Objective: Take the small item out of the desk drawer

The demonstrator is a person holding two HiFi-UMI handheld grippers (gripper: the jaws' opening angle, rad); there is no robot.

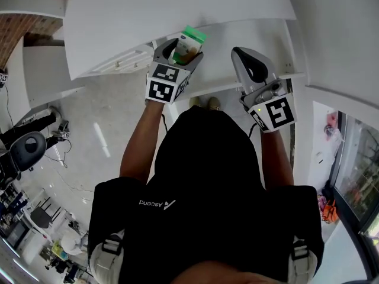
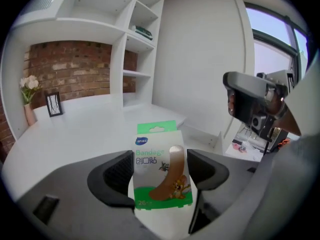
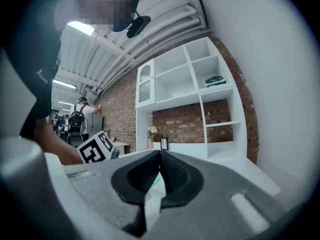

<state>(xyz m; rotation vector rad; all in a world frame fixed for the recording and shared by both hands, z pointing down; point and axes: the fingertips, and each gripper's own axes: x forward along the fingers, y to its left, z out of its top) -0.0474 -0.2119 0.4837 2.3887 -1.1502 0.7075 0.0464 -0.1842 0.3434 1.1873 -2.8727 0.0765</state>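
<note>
A small bandage box point(image 2: 161, 169), white and green with a cartoon plaster printed on it, stands upright between the pads of my left gripper point(image 2: 160, 176), which is shut on it. In the head view this box point(image 1: 190, 40) pokes out of the left gripper point(image 1: 177, 53), held above the open white drawer point(image 1: 237, 87) at the desk's front. My right gripper point(image 1: 249, 61) hangs to the right of it over the drawer, jaws shut with nothing in them. In the right gripper view the right gripper point(image 3: 159, 156) has its tips meeting. The drawer's inside is mostly hidden.
The white desk top point(image 1: 148, 16) runs across the back. White shelving point(image 2: 130, 39) stands against a brick wall, with a vase of flowers point(image 2: 28, 91) and a small frame point(image 2: 53, 104) on the desk. An office chair point(image 1: 26, 149) and cables lie on the floor at the left.
</note>
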